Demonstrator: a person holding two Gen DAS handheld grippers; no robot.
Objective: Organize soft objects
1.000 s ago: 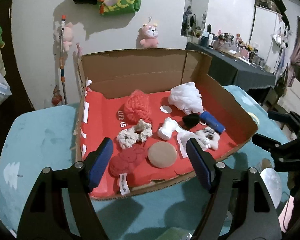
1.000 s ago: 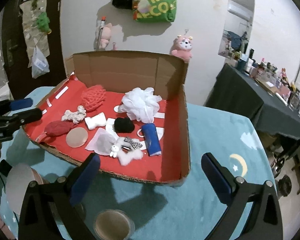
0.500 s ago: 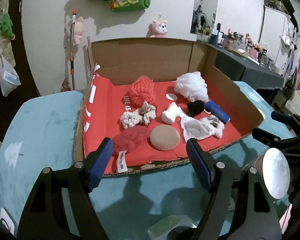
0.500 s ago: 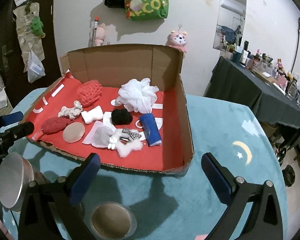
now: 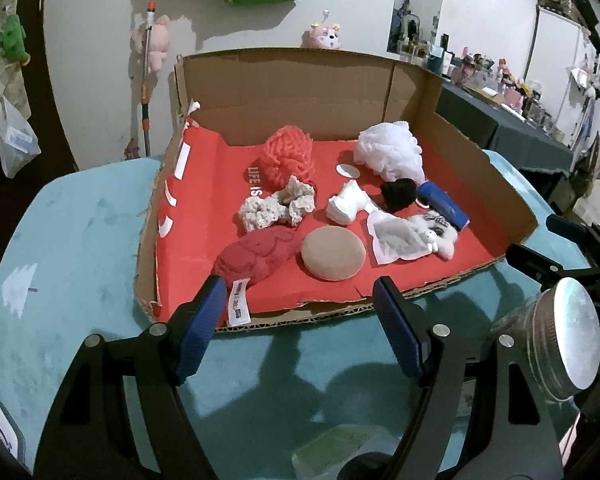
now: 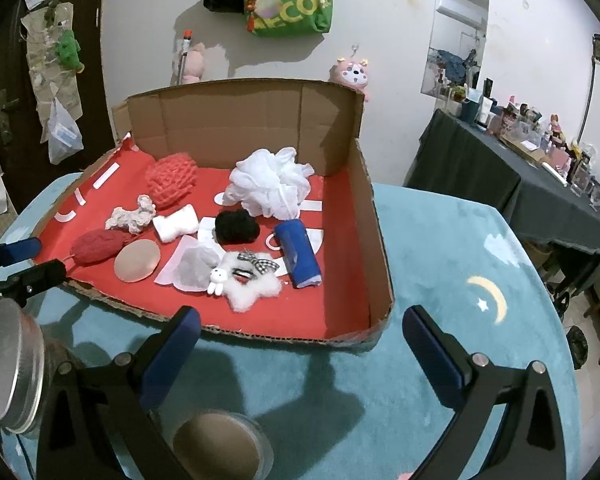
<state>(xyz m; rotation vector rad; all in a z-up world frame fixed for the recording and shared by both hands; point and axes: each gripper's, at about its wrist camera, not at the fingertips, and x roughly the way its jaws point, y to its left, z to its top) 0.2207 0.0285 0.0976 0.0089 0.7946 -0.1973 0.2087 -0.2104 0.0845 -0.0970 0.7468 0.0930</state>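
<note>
An open cardboard box (image 5: 300,92) with a red floor lies on the teal table. Inside are an orange yarn ball (image 5: 288,156), a white mesh pouf (image 5: 390,152), a cream scrunchie (image 5: 276,206), a dark red knitted piece (image 5: 256,256), a beige round puff (image 5: 334,254), a black pompom (image 5: 398,194), a blue roll (image 5: 442,204) and a fluffy white star clip (image 6: 252,288). My left gripper (image 5: 298,300) hangs open just before the box's front edge, nothing between its fingers. My right gripper (image 6: 300,320) is open before the box's near right corner, also with nothing between its fingers.
A glass jar with a metal lid (image 5: 568,336) stands on the teal cloth between the two grippers. An open jar with beige contents (image 6: 220,448) sits under the right gripper. A dark cluttered side table (image 6: 500,172) stands at the right. Bags and plush toys hang on the wall.
The left gripper has drawn back and sunk; its fingers, earlier over the box floor, now sit before the front edge. The metal-lidded jar has come into view. The right gripper barely moved.
</note>
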